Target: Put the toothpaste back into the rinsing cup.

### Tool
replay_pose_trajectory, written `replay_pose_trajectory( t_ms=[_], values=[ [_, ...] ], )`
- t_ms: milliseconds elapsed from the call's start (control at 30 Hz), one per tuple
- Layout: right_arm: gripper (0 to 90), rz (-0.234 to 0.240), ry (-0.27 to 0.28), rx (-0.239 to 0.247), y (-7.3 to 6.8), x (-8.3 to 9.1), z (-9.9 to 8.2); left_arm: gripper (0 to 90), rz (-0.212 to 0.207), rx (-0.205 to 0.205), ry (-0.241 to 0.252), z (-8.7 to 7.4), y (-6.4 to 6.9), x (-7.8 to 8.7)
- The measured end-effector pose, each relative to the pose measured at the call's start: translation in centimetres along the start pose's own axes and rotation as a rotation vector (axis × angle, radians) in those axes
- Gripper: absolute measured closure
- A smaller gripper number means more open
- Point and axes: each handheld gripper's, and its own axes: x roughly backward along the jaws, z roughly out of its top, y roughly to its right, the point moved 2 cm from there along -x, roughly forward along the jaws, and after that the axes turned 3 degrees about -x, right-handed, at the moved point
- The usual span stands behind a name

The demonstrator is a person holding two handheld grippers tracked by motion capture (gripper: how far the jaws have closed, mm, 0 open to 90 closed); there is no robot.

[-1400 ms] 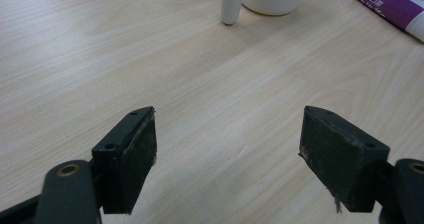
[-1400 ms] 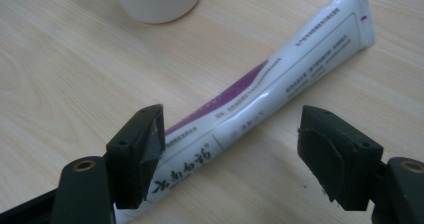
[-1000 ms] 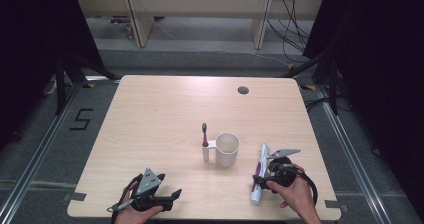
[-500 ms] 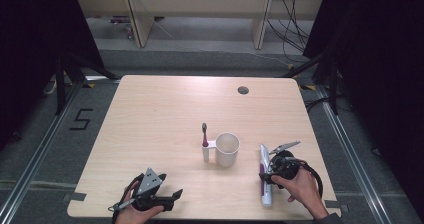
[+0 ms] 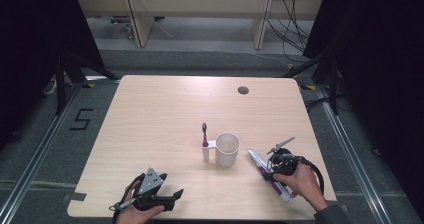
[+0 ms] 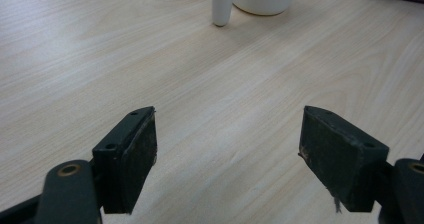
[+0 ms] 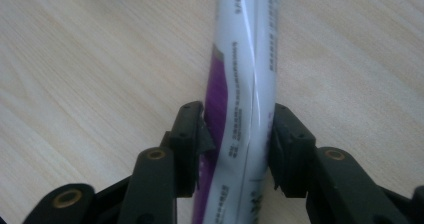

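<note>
A: Where is the tube?

B: The white and purple toothpaste tube [image 5: 267, 171] lies flat on the wooden table [image 5: 165, 114], near the front right corner, just right of the white cup [image 5: 227, 149]. In the right gripper view it [image 7: 242, 84] runs straight up the picture between the two black jaws.

A: And the right gripper?

B: The right gripper [image 5: 274, 170] sits over the middle of the tube, held in the person's right hand [image 5: 300, 181]. Its jaws have just been closing, with the tube between them. Both pads now press on the tube's sides, so the gripper [image 7: 239, 144] has it clamped.

A: The left one?

B: The left gripper [image 5: 167, 199] rests low at the front left edge of the table, well apart from the tube. Its jaws stand wide with only bare wood between them, seen clearly in the left gripper view [image 6: 227, 154].

A: Anything else near the cup?

B: A toothbrush [image 5: 204, 134] stands upright in a small white holder [image 5: 206, 151] attached to the cup's left side. A dark round grommet [image 5: 243, 90] sits near the table's far edge.
</note>
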Motion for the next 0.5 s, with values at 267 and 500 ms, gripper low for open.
replay_pose_trajectory(
  t_ms=[267,500],
  values=[
    [64.8,0.019,-0.051,0.047,0.32,0.04,0.66,23.1,-0.001,-0.011,-0.005,0.00,-0.03,0.01],
    [76.1,0.028,-0.060,0.070,0.22,0.29,1.01,23.5,0.004,-0.005,-0.002,-0.06,-0.02,-0.06]
  ],
)
